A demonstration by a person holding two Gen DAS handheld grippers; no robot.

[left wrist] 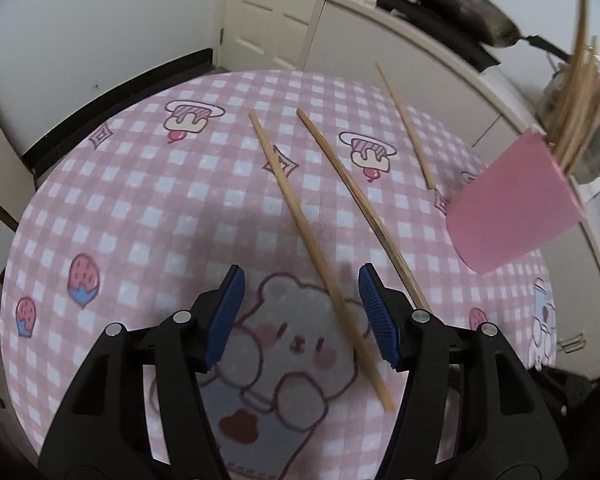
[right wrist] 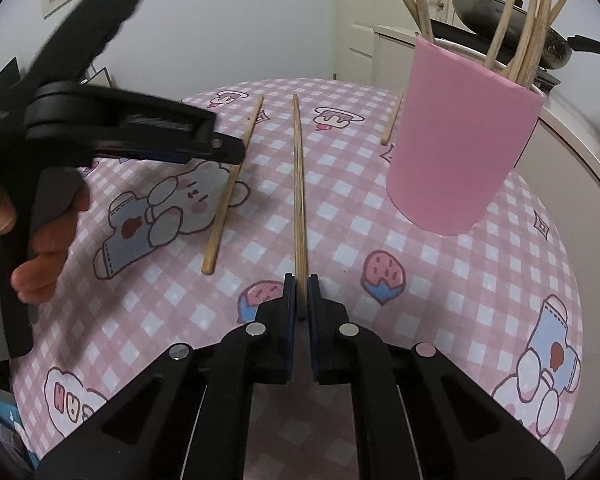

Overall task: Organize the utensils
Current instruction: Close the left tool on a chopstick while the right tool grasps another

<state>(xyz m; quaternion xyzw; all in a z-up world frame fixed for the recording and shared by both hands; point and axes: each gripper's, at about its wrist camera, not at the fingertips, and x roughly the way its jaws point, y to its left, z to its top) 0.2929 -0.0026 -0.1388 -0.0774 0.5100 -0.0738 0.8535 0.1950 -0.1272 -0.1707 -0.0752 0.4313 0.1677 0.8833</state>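
The right gripper (right wrist: 301, 280) is squeezed shut on the near end of a long, darker chopstick (right wrist: 299, 184). The stick runs straight out ahead of it, w/ the rest lying flat on the tabletop (right wrist: 420, 280).

The left gripper (left wrist: 302, 312) is about half open & holds nothing. A pale chopstick (left wrist: 300, 232) lies slanted betw. its blue pads (left wrist: 374, 312), closer to the right one, not pinched yet. A 3rd chopstick (left wrist: 406, 124) lies far ahead & off to the right of that gripper, near the pink cup (right wrist: 460, 140). The cup stands ahead & to the right of the right gripper, w/ lots of sticks already in it.

The sticks look thin, light, hard & smooth, prob. wood or bamboo. They won't bend or break easy, but they could roll or slip. Holding one by the end means the far tip may droop or swing. Nearer the middle feels safer. Pinch across the thin side, firm but not too hard.
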